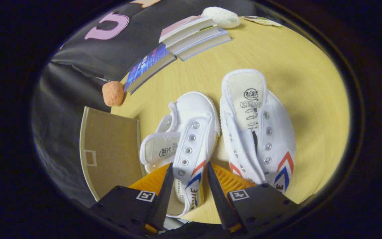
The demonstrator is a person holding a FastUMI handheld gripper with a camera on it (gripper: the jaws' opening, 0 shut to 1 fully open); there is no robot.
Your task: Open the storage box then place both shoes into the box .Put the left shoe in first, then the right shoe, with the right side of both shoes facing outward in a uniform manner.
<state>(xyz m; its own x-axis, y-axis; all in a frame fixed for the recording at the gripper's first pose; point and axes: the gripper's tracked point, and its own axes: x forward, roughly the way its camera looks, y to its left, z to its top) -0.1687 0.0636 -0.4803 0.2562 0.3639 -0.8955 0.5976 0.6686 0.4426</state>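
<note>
A: What is the biggest thing here?

B: The pale yellow wood-grain bench (287,59), which carries everything else. At its near left edge lies a flat brown cardboard panel with a cream rim (109,146), beside the shoes.

A: And the shoes?

B: Two white canvas slip-on shoes with metal eyelets and red and blue chevron stripes. The right-hand white shoe (260,132) rests upright on its sole, opening upward with the printed insole showing, its striped end toward the fingers. The left-hand white shoe (187,142) sits just beside it, tilted over, its upper folded so the eyelet strip runs down between the fingers.

A: What is the hand-held gripper doing?

B: The hand-held gripper (187,179) is spread, with the striped part of the left-hand shoe lying between its two fingers. I cannot tell whether either finger touches the canvas; it is not pinched.

A: Anything farther off?

B: Beyond the shoes is a fanned stack of paperback books (184,39), the lowest with a blue cover. Past the books lies a white fuzzy oval object (221,17). At the bench's left edge, near the blue book, is a small rough orange ball (113,93).
</note>
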